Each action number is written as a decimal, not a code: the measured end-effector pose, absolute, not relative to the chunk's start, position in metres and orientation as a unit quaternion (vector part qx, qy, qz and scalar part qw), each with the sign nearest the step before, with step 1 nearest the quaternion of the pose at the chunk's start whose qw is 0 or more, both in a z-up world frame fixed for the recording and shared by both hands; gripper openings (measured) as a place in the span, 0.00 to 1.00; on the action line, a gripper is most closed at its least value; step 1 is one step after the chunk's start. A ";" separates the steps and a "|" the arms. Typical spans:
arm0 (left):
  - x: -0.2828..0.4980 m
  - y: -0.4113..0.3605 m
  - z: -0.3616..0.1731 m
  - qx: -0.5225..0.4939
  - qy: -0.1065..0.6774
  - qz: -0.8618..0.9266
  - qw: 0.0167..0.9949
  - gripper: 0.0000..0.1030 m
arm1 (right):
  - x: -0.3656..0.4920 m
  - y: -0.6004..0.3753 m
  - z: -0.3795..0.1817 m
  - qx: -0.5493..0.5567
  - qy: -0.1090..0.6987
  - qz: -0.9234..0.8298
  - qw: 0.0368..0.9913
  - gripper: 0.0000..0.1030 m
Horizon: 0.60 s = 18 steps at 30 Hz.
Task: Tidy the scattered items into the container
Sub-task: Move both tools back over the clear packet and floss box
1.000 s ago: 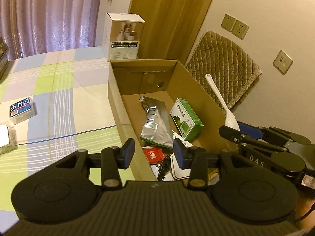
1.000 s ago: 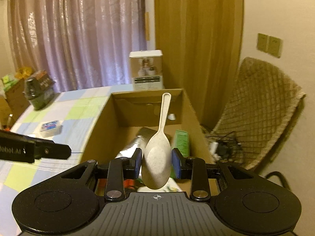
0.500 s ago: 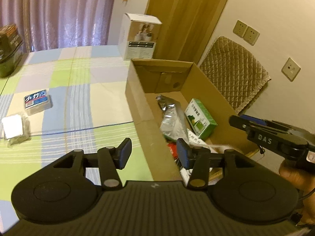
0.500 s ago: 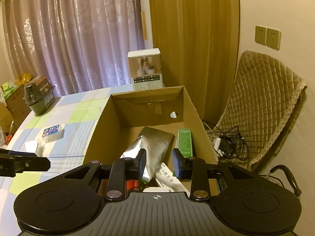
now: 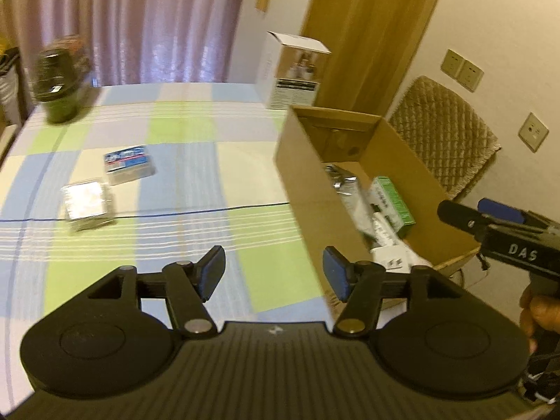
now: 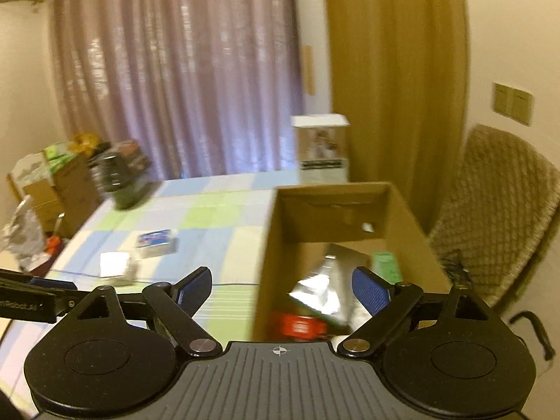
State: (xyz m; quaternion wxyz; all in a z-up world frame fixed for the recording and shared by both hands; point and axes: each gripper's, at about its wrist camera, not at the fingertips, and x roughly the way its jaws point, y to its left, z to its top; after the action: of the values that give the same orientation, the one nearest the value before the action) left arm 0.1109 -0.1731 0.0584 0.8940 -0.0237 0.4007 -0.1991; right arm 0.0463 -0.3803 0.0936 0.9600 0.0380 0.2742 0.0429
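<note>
While both tools are opening with nothing between their fingers, the left tool (image 5: 273, 271) and right tool (image 6: 281, 288) are held beside the cardboard box (image 5: 308, 189), where a foil pouch (image 5: 344, 183) and green carton (image 5: 392, 201) already lie. Two small packets are left on the checked desk (image 5: 182, 161): a blue-labelled pack (image 5: 127, 162) and a clear-wrapped one (image 5: 87, 203). Both are judged light, stiff and somewhat slippery; a grip across the short sides is advised.
</note>
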 end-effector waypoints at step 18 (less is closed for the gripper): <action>0.051 -0.046 0.098 -0.003 0.391 -0.077 0.917 0.94 | 0.022 -0.273 0.116 0.014 0.260 0.151 0.954 0.90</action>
State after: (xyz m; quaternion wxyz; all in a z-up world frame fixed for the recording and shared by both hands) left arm 0.0506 -0.0462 0.0982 0.9171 -0.0031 0.3913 -0.0769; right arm 0.0216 -0.2725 0.1165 0.9538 0.0136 0.2597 0.1506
